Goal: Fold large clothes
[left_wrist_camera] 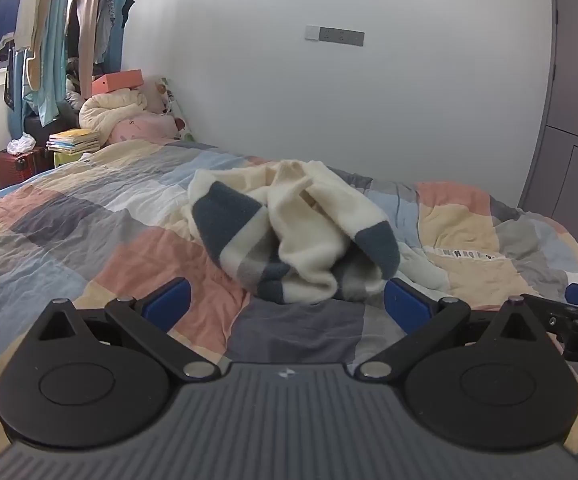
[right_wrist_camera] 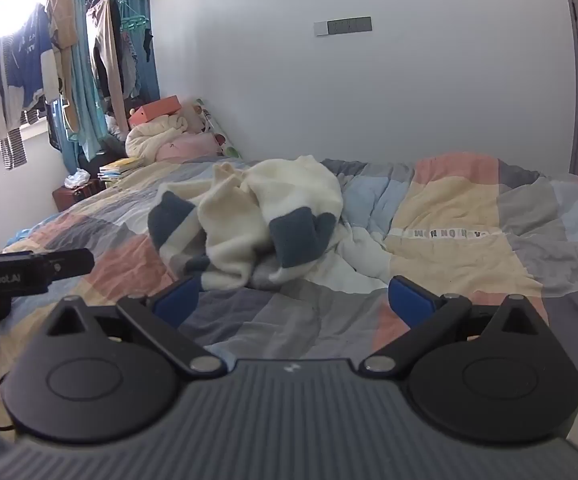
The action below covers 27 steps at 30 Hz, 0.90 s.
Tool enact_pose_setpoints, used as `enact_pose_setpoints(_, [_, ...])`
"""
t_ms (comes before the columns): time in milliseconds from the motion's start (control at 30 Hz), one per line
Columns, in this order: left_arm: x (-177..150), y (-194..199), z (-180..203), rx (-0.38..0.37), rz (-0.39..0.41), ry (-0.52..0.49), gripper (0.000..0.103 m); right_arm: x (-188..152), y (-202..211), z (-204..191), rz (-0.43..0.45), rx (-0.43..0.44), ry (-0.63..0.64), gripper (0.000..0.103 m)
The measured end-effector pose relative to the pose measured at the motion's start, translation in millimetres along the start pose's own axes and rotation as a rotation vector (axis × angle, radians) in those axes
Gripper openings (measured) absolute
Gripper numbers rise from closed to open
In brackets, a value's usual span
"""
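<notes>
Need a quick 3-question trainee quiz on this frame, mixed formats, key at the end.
1. True or false: the cream and blue sweater lies neatly folded on the patchwork duvet.
2. Are the jaws of the left gripper holding anything?
3. In the right wrist view, the orange box sits: A) on the bedding pile at the head of the bed, B) beside the sweater, C) on the suitcase.

Key
1. False, it is crumpled in a heap.
2. No, they stand wide open and empty, short of the sweater.
3. A
</notes>
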<state>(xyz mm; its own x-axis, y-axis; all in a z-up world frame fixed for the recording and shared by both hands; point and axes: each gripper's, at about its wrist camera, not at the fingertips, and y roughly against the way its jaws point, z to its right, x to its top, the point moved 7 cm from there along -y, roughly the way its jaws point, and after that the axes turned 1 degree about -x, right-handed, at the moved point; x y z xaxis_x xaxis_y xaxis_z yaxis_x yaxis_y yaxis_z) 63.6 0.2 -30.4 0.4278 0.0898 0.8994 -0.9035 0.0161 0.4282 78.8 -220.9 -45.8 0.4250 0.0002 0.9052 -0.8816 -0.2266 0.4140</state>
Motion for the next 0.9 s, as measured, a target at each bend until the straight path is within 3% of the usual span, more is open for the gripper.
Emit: enact_pose_setpoints(900, [-8,-10,-6,-0.015,-0.020,0.021,0.103,-8,-11,-2,-0.039,-0.026,0.026,0.103])
